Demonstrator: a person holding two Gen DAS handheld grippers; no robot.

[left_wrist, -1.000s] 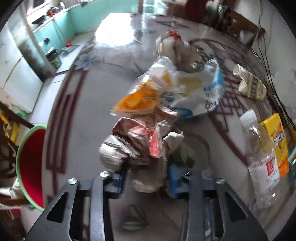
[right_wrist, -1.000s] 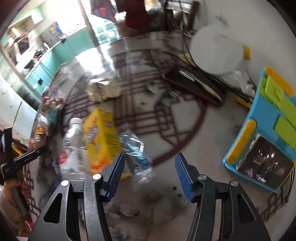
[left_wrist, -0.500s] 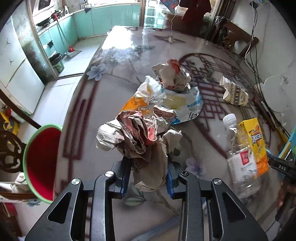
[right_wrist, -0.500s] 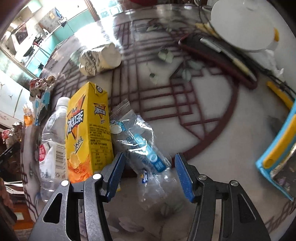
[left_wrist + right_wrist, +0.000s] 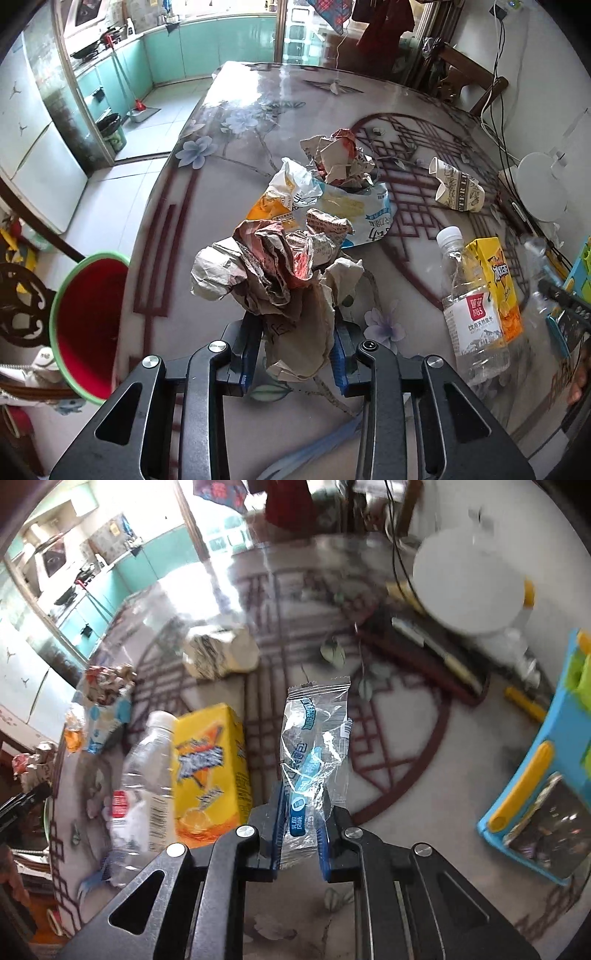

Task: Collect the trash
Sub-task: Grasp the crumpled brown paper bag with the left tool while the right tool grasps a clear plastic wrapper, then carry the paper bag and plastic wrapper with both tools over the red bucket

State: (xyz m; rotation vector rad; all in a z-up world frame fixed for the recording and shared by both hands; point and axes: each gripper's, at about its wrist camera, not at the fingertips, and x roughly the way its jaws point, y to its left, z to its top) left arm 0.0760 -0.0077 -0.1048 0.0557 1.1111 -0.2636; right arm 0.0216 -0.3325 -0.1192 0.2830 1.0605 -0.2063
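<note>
Left wrist view shows the left claw [image 5: 293, 354] clenched on a crumpled wad of brown and red-printed paper [image 5: 280, 273], which fills the centre of the frame and hangs above the glossy flower-patterned table [image 5: 207, 206]; pinching it low at its tail lets the bulky top stand clear of the blue pads. At the lower left of the frame, off the table edge, sits a red bin with a green rim [image 5: 88, 310], probably where this wad is meant to go. More trash waits on the table: a torn white, orange and blue snack bag [image 5: 354, 210] stuffed with paper scraps above centre, a squashed patterned paper cup [image 5: 458, 188] at upper right, and a clear plastic water bottle [image 5: 472, 310] lying just beside a yellow drink carton [image 5: 496, 284] at right

Right wrist view shows the right claw [image 5: 299, 830] gripping the lower end of a clear plastic wrapper with blue print [image 5: 314, 746], which stands upright at the middle of the frame, lifted off the table. The same carton and bottle lie to its left. With both claws loaded, each piece likely travels next to the bin; the limp wrapper could slip, being thin
</note>
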